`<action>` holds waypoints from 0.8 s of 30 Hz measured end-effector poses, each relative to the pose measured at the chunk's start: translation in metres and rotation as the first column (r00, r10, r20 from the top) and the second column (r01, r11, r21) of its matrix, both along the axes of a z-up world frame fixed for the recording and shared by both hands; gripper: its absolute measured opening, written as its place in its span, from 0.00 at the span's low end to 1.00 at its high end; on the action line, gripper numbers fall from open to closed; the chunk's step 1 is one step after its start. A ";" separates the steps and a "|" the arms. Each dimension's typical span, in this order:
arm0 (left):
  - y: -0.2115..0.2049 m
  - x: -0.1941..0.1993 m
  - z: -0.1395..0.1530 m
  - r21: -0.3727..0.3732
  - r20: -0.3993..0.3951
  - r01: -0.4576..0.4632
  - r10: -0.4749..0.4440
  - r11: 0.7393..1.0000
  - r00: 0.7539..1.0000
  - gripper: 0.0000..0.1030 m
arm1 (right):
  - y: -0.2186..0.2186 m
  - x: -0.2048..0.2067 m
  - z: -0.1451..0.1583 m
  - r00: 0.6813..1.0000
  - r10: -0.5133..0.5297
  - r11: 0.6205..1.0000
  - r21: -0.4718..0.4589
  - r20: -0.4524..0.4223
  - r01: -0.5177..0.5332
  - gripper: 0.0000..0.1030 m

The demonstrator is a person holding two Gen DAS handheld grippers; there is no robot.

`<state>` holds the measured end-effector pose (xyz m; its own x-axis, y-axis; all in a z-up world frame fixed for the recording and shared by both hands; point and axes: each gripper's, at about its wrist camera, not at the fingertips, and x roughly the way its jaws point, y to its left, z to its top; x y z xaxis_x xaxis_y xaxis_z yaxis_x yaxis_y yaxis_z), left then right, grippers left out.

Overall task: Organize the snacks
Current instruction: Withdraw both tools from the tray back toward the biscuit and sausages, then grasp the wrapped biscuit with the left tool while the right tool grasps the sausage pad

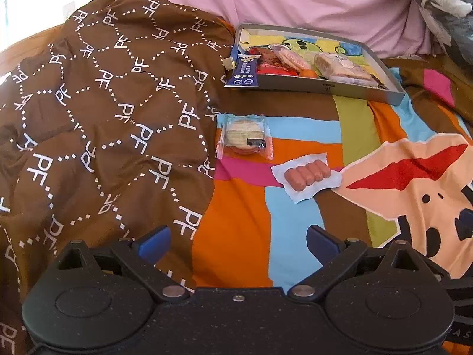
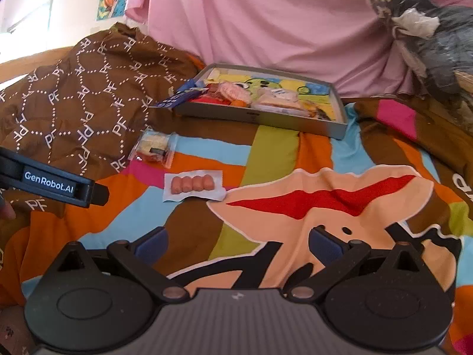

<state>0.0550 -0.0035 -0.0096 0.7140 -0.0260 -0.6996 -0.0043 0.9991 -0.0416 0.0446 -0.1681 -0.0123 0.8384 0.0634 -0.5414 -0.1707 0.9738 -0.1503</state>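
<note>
A multicoloured patchwork-print bedsheet with a large peach cartoon figure covers the bed, and a rumpled brown quilt printed with white "PF" letters and dotted diamonds lies over its left part. Behind both hangs a pale pink cloth. A shallow grey cardboard tray with a cartoon-printed floor sits at the far side of the sheet, holding several wrapped snacks, among them a pale wrapped cake at its right; a dark blue snack bar wrapper leans over its left wall. Nearer, on the sheet beside the quilt's edge, lies a clear packet of round biscuits, and just beside it to the right, not touching, a white-backed pack of four small pink sausages. The left gripper hovers over the sheet with its blue-padded jaws spread wide and empty. The right gripper likewise stands spread apart, holding nothing, above the cartoon figure.
</note>
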 end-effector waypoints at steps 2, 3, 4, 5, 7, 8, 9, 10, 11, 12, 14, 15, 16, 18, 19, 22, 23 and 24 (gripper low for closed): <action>0.001 0.002 0.001 0.011 -0.004 0.006 -0.006 1.000 1.000 0.95 | 0.003 0.005 0.000 1.000 0.014 1.000 -0.003 -0.011 -0.015 1.00; 0.001 0.003 0.001 0.011 -0.008 0.009 -0.009 1.000 1.000 0.95 | 0.003 0.007 0.000 1.000 0.024 1.000 0.001 -0.018 -0.024 1.00; 0.002 0.005 0.002 0.009 -0.017 0.014 -0.014 1.000 1.000 0.95 | 0.003 0.010 0.000 0.999 0.032 0.999 0.008 -0.024 -0.032 1.00; 0.004 0.006 0.002 0.003 -0.024 0.017 -0.017 1.000 1.000 0.95 | 0.004 0.012 0.000 0.999 0.037 0.999 0.013 -0.029 -0.037 1.00; 0.007 0.009 0.002 -0.018 -0.034 0.017 -0.018 1.000 0.999 0.95 | 0.004 0.017 0.000 0.998 0.045 0.999 0.020 -0.039 -0.044 1.00; 0.008 0.011 0.001 -0.024 -0.041 0.016 -0.017 1.000 0.999 0.95 | 0.004 0.020 -0.001 0.998 0.049 0.999 0.024 -0.044 -0.048 1.00; 0.009 0.013 0.001 -0.029 -0.052 0.015 -0.017 0.999 0.999 0.95 | 0.005 0.022 -0.001 0.997 0.053 0.998 0.026 -0.048 -0.052 1.00; 0.010 0.016 0.000 -0.030 -0.065 0.018 -0.020 0.999 0.998 0.95 | 0.005 0.025 -0.002 0.997 0.057 0.998 0.029 -0.054 -0.056 1.00; 0.011 0.019 0.000 -0.028 -0.076 0.028 -0.030 0.999 0.997 0.95 | 0.005 0.028 -0.003 0.996 0.064 0.998 0.032 -0.060 -0.062 1.00; 0.012 0.023 0.001 -0.020 -0.086 0.045 -0.047 0.999 0.995 0.95 | 0.005 0.031 -0.004 0.995 0.071 0.997 0.036 -0.066 -0.069 1.00; 0.012 0.031 0.005 0.011 -0.098 0.083 -0.081 0.997 0.992 0.95 | 0.006 0.037 -0.005 0.994 0.082 0.996 0.044 -0.076 -0.079 1.00; 0.011 0.037 0.008 0.030 -0.097 0.105 -0.102 0.994 0.990 0.95 | 0.007 0.040 -0.007 0.993 0.088 0.995 0.044 -0.081 -0.084 1.00; 0.010 0.043 0.012 0.053 -0.091 0.129 -0.124 0.990 0.988 0.95 | 0.009 0.043 -0.008 0.991 0.099 0.995 0.040 -0.085 -0.096 1.00; 0.007 0.056 0.019 0.092 -0.077 0.178 -0.172 0.980 0.982 0.95 | 0.014 0.050 -0.011 0.987 0.132 0.991 0.018 -0.087 -0.131 1.00; 0.004 0.063 0.022 0.108 -0.068 0.202 -0.196 0.973 0.978 0.95 | 0.017 0.053 -0.013 0.986 0.144 0.990 0.008 -0.086 -0.144 1.00; -0.003 0.083 0.027 0.143 -0.044 0.249 -0.245 0.958 0.968 0.95 | 0.024 0.064 -0.018 0.981 0.173 0.985 -0.008 -0.091 -0.174 1.00; -0.004 0.090 0.028 0.146 -0.035 0.258 -0.256 0.955 0.966 0.95 | 0.026 0.068 -0.020 0.979 0.179 0.984 -0.006 -0.095 -0.180 1.00; -0.005 0.097 0.028 0.146 -0.029 0.267 -0.266 0.953 0.964 0.95 | 0.027 0.071 -0.022 0.978 0.182 0.983 -0.002 -0.098 -0.183 1.00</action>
